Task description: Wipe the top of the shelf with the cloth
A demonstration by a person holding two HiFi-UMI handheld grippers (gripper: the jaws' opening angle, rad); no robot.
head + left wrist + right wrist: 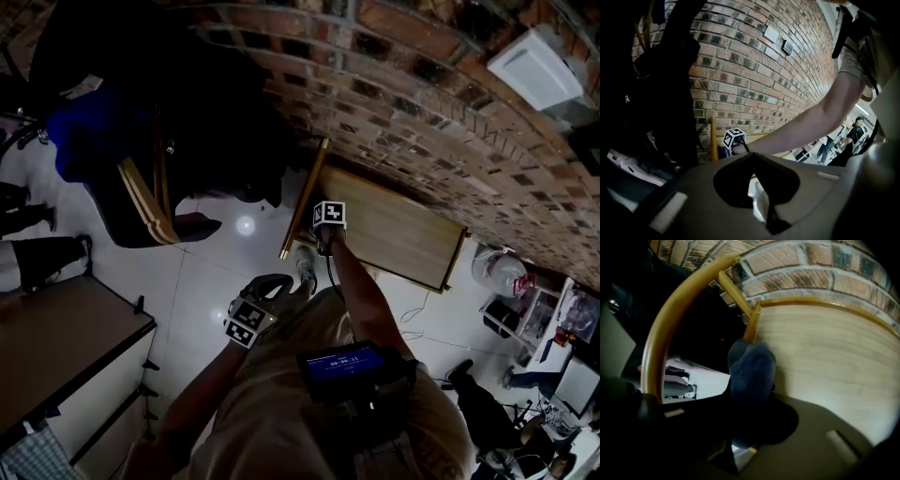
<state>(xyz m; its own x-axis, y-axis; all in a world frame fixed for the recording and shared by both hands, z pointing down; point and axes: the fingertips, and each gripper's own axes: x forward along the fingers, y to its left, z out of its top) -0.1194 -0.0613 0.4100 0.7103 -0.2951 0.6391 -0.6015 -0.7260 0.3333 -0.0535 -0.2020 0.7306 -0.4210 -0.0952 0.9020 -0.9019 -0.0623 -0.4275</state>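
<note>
Right gripper view: our right claw (749, 401) clamps the dark blue cloth (752, 366) at the pale wooden shelf top (825, 357) edge, left claw (751, 157) closed empty; we sweep across next.

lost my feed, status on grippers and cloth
Right gripper shut on blue cloth, at corner of shelf top. Left gripper shut, empty, held back. Nothing seen blocking.

a: any writing to read here?

b: 1 candidate only. the small screen (345, 361) on the device at the person's chest shows a row of pale characters, too blurred to read.

a: and the cubes?

b: the left cube (246, 322) on the left tool (752, 158) and the right cube (328, 214) on the right tool (749, 394) carry black-and-white square patterns, no letters or digits.
</note>
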